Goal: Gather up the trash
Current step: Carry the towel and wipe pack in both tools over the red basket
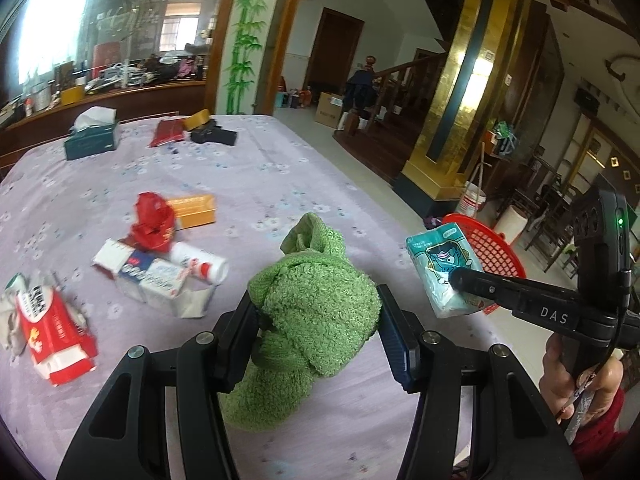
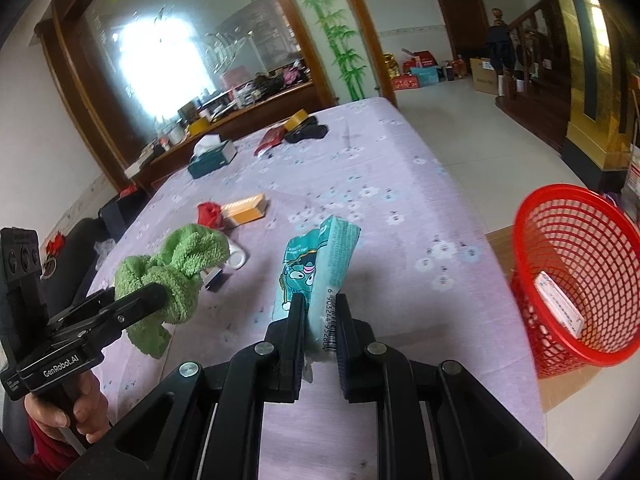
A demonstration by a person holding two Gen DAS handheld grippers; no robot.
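My left gripper [image 1: 316,312] is shut on a green towel [image 1: 312,312] and holds it just above the purple tablecloth; the towel also shows in the right wrist view [image 2: 172,272]. My right gripper [image 2: 318,308] is shut on a teal tissue pack [image 2: 320,264], held above the table's right part; the pack shows in the left wrist view [image 1: 444,268] too. A red mesh basket [image 2: 576,280] stands on the floor right of the table with a white box inside. Loose trash lies on the table: a red-white wrapper [image 1: 56,332], a blue-white carton [image 1: 148,276], a red crumpled bag [image 1: 152,220].
An orange box [image 1: 194,208] lies mid-table. A tissue box [image 1: 92,136], a red packet [image 1: 168,130] and a black item [image 1: 214,134] sit at the far end. The table's right edge [image 2: 496,264] drops to tiled floor. A gold pillar and stairs stand beyond.
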